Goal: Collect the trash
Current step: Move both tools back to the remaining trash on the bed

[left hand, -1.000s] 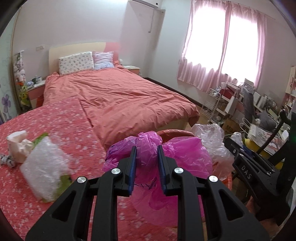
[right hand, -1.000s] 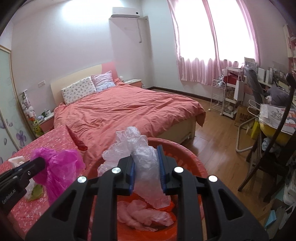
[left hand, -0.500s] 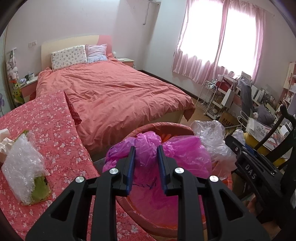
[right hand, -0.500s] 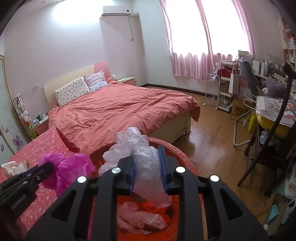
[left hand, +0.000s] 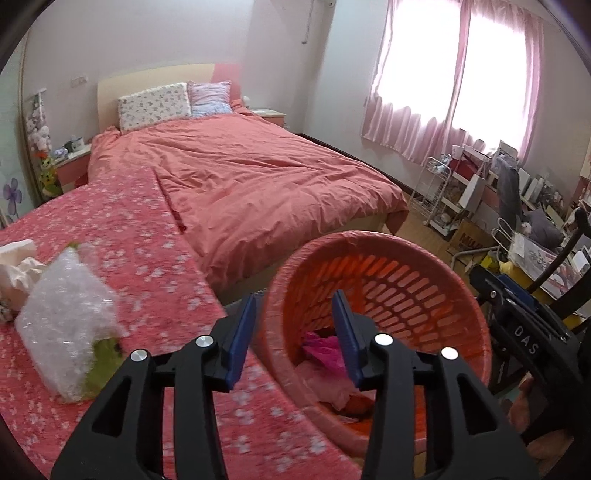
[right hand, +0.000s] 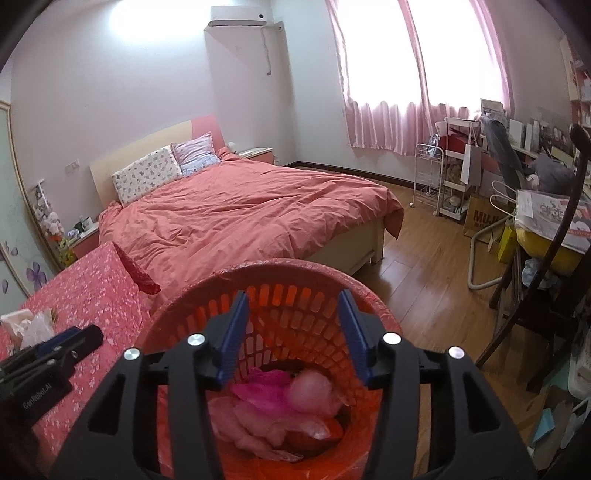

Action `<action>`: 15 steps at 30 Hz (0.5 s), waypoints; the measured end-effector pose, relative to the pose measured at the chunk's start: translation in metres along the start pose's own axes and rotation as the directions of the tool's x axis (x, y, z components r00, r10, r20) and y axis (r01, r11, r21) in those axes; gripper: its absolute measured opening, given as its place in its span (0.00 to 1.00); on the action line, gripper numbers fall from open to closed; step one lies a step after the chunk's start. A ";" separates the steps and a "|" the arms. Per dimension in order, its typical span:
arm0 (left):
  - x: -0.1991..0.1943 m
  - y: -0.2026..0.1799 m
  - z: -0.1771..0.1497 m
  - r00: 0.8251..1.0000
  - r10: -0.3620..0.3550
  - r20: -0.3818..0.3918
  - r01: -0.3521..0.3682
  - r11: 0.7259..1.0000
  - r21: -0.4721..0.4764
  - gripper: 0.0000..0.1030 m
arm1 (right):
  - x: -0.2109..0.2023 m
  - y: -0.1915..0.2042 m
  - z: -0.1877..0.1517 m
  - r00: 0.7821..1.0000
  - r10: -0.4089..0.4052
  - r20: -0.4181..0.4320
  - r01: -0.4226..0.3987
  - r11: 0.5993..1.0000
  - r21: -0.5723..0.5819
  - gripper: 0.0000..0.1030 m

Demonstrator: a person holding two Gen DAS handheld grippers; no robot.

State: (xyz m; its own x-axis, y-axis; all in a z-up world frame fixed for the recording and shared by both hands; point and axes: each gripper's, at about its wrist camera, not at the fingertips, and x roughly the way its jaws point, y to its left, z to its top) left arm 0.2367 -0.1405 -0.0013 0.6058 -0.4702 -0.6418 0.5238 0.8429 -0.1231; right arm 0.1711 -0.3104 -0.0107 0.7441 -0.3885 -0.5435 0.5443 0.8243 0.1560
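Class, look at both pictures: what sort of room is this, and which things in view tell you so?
A bedroom in a home, most likely. A large bed with pillows fills the middle, pink curtains hang at the window, and an air conditioner sits high on the wall.

Daylight is pouring in through the pink curtains [right hand: 413,92], blowing the window panes out to pure white in both views and tinting the room pink. A bright patch is glaring on the wall beside the air conditioner [right hand: 236,16]. The wooden floor [right hand: 424,266] is catching a soft sheen. Fisheye distortion is bending the walls, and dark vignetting is closing in at the corners. The bubble wrap [left hand: 66,325] and the trash in the orange basket [right hand: 280,273] are showing as smeared and soft.
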 end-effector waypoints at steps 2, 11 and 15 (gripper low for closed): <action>-0.007 0.009 -0.002 1.000 0.023 0.012 -0.023 1.000 -0.001 0.43 | -0.001 0.008 -0.003 1.000 0.010 -0.005 -0.010 1.000 -0.014 0.51; -0.042 0.066 -0.010 0.991 0.126 0.049 -0.123 0.990 -0.070 0.43 | -0.010 0.065 -0.011 0.994 0.105 -0.032 -0.108 0.989 -0.104 0.51; -0.061 0.103 -0.019 0.981 0.186 0.053 -0.178 0.977 -0.119 0.43 | -0.015 0.108 -0.019 0.980 0.186 -0.069 -0.195 0.968 -0.157 0.51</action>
State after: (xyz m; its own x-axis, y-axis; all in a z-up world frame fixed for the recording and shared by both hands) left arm 0.2425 -0.0201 0.0107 0.7233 -0.3188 -0.6126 0.3324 0.9383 -0.0958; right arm 0.2109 -0.2078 -0.0010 0.8039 -0.1993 -0.5604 0.3215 0.9383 0.1274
